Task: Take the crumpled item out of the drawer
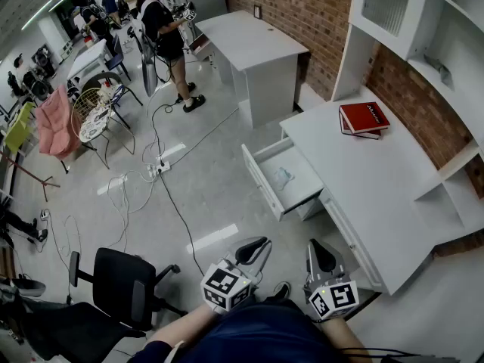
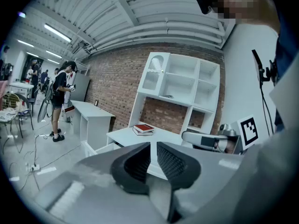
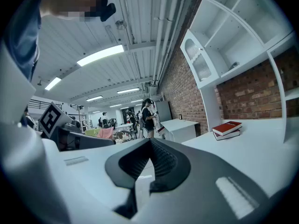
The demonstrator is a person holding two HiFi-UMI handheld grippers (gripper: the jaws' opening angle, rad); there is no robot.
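The white desk (image 1: 363, 180) has one drawer (image 1: 265, 191) pulled out over the floor. A pale, crumpled item (image 1: 283, 177) lies on the drawer's bottom. Both grippers hang low near the person's body, well short of the drawer. My left gripper (image 1: 262, 242) (image 2: 153, 144) has its jaws nearly together, with only a thin slit between them and nothing in it. My right gripper (image 1: 314, 245) (image 3: 150, 141) is shut and empty, beside the desk's near corner. Neither gripper view shows the crumpled item.
Two red books (image 1: 364, 118) lie on the desk under a white shelf unit (image 1: 423, 21). A black office chair (image 1: 121, 282) stands at the lower left. Cables and a power strip (image 1: 157, 169) cross the floor. A second white desk (image 1: 249, 44) and a standing person (image 1: 162, 29) are further back.
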